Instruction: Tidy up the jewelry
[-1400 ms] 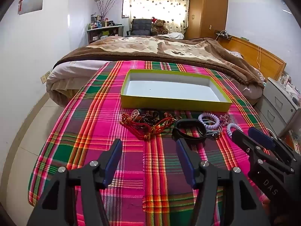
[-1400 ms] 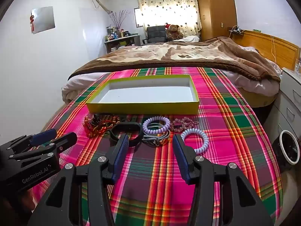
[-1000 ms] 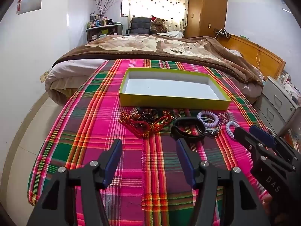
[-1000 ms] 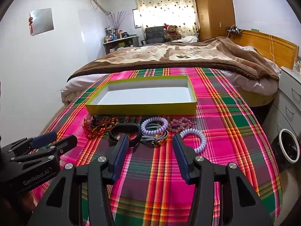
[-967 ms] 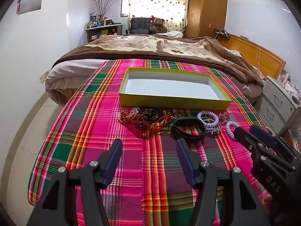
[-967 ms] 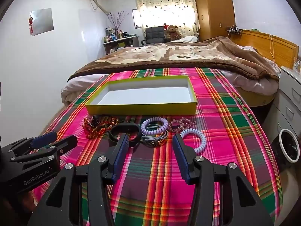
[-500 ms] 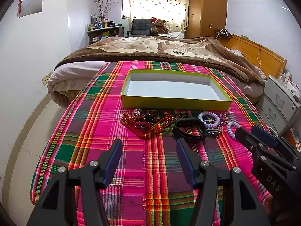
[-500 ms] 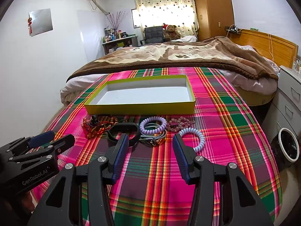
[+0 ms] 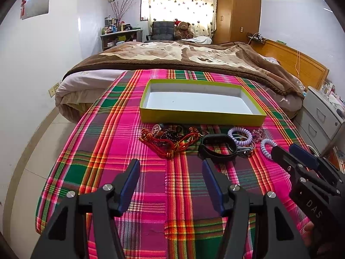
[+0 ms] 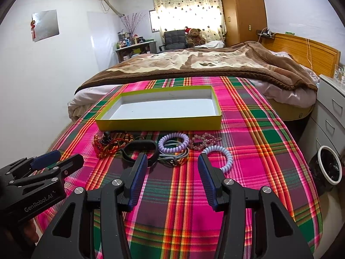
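A yellow-green box [image 9: 200, 119] [image 10: 159, 124] with a white inside lies empty on the plaid cloth. In front of it lies a row of jewelry: a red cord and bead tangle [image 9: 170, 138] [image 10: 110, 143], a black band [image 9: 217, 147] [image 10: 140, 150], a purple coil bracelet [image 9: 240, 132] [image 10: 173, 141], a pink bead piece [image 10: 202, 141] and a pale blue coil bracelet [image 9: 266, 146] [image 10: 222, 156]. My left gripper [image 9: 170, 169] [image 10: 57, 157] is open and empty, short of the red tangle. My right gripper [image 10: 171, 161] [image 9: 287, 150] is open and empty, short of the coils.
The plaid cloth [image 9: 120, 142] covers a table at the foot of a bed with a brown blanket [image 9: 183, 58]. A grey drawer unit [image 10: 332, 112] and a waste bin [image 10: 330, 165] stand on the right. The floor drops away on the left.
Both grippers have drifted slightly nearer the jewelry row and stay open. The jewelry and the box have not moved.
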Available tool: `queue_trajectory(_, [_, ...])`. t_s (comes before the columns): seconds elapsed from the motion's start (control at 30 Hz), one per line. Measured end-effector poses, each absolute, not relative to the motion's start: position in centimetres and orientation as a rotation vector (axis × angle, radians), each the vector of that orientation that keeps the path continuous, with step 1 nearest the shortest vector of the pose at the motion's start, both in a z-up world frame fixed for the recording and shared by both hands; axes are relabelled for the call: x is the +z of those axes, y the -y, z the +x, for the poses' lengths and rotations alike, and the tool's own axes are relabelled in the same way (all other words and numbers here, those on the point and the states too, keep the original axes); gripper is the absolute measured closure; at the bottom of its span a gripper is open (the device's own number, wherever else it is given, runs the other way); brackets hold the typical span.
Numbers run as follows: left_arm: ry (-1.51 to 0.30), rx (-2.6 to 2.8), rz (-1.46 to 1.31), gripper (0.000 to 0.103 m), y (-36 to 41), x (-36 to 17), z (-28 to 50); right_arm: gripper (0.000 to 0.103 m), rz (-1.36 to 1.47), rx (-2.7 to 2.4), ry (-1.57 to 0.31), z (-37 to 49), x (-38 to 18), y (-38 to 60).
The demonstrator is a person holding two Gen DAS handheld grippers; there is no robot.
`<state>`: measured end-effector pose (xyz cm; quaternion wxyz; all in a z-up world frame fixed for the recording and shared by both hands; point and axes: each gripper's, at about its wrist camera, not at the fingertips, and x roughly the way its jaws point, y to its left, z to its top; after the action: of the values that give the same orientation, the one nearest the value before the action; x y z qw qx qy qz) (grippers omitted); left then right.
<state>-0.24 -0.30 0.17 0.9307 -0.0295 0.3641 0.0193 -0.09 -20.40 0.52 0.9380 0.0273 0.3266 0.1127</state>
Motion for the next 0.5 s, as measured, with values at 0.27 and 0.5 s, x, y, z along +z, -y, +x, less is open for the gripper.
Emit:
queue_trajectory(0.27, [-0.748, 0.047, -0.060, 0.042, 0.28, 0.15, -0.30, 0.054, 0.055, 0.229, -0.664, -0.19, 0.59, 20.33])
queue_trajectory(0.5, [-0.748, 0.049, -0.058, 0.042, 0.30, 0.21, -0.32, 0.054, 0.055, 0.229, -0.665, -0.20, 0.60, 20.14])
